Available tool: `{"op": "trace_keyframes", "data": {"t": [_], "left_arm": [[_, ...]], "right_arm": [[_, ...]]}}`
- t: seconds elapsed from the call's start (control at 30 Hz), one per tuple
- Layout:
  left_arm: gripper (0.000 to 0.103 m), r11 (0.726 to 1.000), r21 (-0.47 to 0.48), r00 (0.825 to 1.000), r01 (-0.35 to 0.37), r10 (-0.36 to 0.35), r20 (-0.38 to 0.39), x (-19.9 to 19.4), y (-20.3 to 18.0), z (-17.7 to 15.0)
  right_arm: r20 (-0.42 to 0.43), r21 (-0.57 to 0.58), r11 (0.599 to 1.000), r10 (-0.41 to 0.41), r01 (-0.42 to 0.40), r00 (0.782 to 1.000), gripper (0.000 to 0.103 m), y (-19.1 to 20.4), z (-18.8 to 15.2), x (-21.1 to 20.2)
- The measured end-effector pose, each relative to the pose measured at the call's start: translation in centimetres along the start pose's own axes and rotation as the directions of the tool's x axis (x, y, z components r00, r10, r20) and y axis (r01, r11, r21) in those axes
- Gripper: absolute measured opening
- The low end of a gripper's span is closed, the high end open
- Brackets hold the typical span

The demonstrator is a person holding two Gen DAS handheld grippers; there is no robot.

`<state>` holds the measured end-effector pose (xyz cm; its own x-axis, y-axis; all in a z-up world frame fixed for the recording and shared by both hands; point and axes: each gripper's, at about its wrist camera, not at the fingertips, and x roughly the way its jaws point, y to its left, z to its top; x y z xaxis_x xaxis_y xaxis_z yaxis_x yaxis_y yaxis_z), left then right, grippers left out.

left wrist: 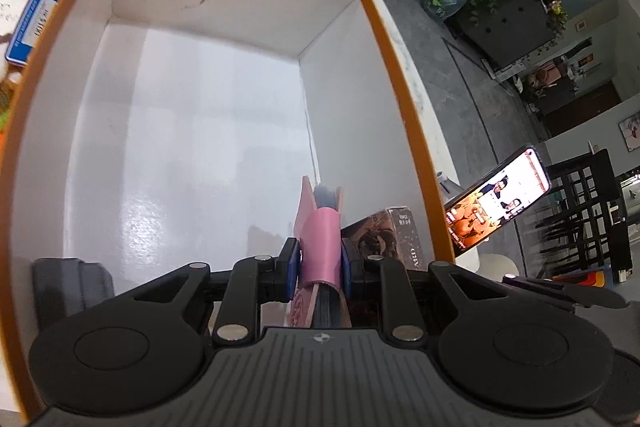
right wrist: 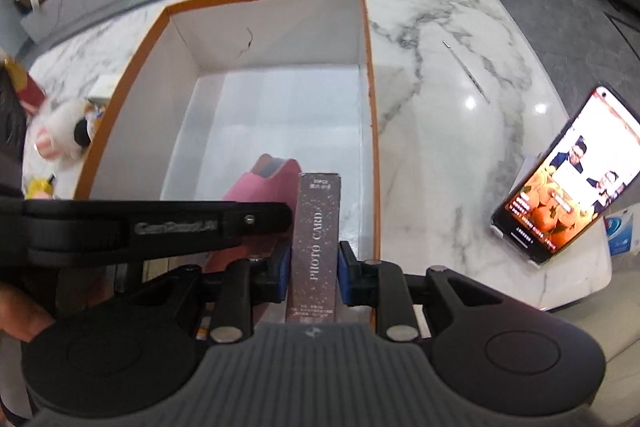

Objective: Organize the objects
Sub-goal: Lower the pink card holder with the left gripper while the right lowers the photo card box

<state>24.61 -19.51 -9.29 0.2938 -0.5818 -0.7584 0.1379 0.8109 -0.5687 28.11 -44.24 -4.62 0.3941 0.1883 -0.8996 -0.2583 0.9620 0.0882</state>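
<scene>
Left wrist view looks into the orange-rimmed box (left wrist: 400,75) with white inner walls. The left hand-held gripper (left wrist: 319,259) pinches a pink notebook (left wrist: 320,239) by its edges, upright, low inside the box near the right wall. Just beside it stands the dark card box (left wrist: 384,235), only partly seen. A dark grey thing (left wrist: 72,287) lies at the left bottom corner of the box; what it is I cannot tell. Outside, a blue card (left wrist: 30,23) shows at the left, cut by the rim, and a lit phone (left wrist: 498,195) leans at the right.

Right wrist view shows more of the marble desk (right wrist: 460,99) around the box (right wrist: 370,67). The right hand-held gripper (right wrist: 312,267) pinches the card box (right wrist: 316,243), printed "PHOTO CARD", upright over the near edge. The pink notebook (right wrist: 260,187) is to its left, half hidden behind the black left gripper. A plush toy (right wrist: 60,135) lies blurred outside at the left, and the phone (right wrist: 568,179) stands at the right.
</scene>
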Motion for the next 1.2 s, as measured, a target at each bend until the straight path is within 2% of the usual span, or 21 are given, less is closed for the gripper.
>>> {"op": "trace_keyframes", "data": {"t": [0.07,0.3,0.33,0.37,0.4,0.5,0.57,0.73,0.8,0.87,0.93,1.0,1.03,1.13,1.2], "left_arm": [[0.024,1.0,-0.003,1.0,-0.002,0.002,-0.008,0.5,-0.3,-0.1],[0.025,1.0,-0.025,0.999,-0.009,0.009,-0.035,1.6,-0.4,0.0],[0.025,0.999,-0.03,0.999,-0.016,0.015,-0.036,1.5,-0.4,0.0],[0.025,0.999,-0.037,0.999,-0.014,0.012,-0.039,1.6,-0.2,0.0],[0.025,0.999,-0.043,0.999,-0.011,0.01,-0.041,1.7,-0.2,0.0],[0.025,0.999,-0.047,0.998,-0.023,0.021,-0.051,1.9,-0.3,0.1],[0.025,0.999,-0.043,0.998,-0.028,0.025,-0.058,2.0,-0.5,0.2],[0.029,0.999,-0.039,0.995,-0.016,0.012,-0.099,2.1,-0.7,0.6],[0.036,0.999,-0.027,0.991,-0.017,0.013,-0.136,2.3,-0.6,0.6],[0.039,1.0,-0.019,0.986,-0.009,0.006,-0.165,2.5,-0.6,0.4],[0.039,1.0,0.002,0.984,-0.005,0.005,-0.177,2.6,-0.9,0.2],[0.039,1.0,0.018,0.983,-0.003,0.006,-0.183,2.7,-1.3,0.1],[0.038,1.0,0.021,0.983,-0.001,0.005,-0.186,2.8,-1.3,0.1],[0.036,0.999,-0.037,0.98,0.025,-0.031,-0.194,2.8,-0.5,0.3],[0.035,0.992,-0.106,0.978,0.065,-0.085,-0.192,3.1,0.3,0.3]], "right_arm": [[-0.014,-0.03,0.999,-0.01,0.01,1.0,0.031,0.4,0.2,0.2],[-0.021,-0.099,0.995,-0.03,0.028,0.999,0.034,0.7,0.3,0.0],[-0.017,-0.108,0.994,-0.031,0.029,0.999,0.041,0.7,0.2,-0.3],[-0.006,-0.123,0.991,-0.048,0.047,0.999,0.042,0.8,0.2,-0.7],[0.008,-0.138,0.989,-0.05,0.051,0.999,0.042,0.8,0.0,-1.1],[0.017,-0.149,0.987,-0.056,0.058,0.998,0.029,0.6,-0.1,-1.8],[0.035,-0.166,0.983,-0.077,0.081,0.996,0.015,0.4,-0.1,-2.3],[0.043,-0.164,0.985,-0.052,0.059,0.998,0.014,-0.4,0.0,-2.9],[0.049,-0.166,0.984,-0.05,0.057,0.998,0.015,-0.4,0.0,-3.0],[0.069,-0.159,0.986,-0.049,0.06,0.996,0.02,-0.4,-0.1,-3.4],[0.085,-0.159,0.983,-0.08,0.092,0.993,0.028,-0.5,-0.1,-3.5],[0.096,-0.167,0.976,-0.127,0.142,0.987,0.028,-0.8,-0.1,-3.3],[0.083,-0.161,0.977,-0.127,0.139,0.988,0.028,-1.2,-0.2,-3.1],[0.018,-0.076,0.996,-0.036,0.037,0.999,0.012,-2.8,-0.2,-2.2],[-0.002,0.004,1.0,0.029,-0.029,1.0,0.01,-3.9,-0.2,-1.7]]}}
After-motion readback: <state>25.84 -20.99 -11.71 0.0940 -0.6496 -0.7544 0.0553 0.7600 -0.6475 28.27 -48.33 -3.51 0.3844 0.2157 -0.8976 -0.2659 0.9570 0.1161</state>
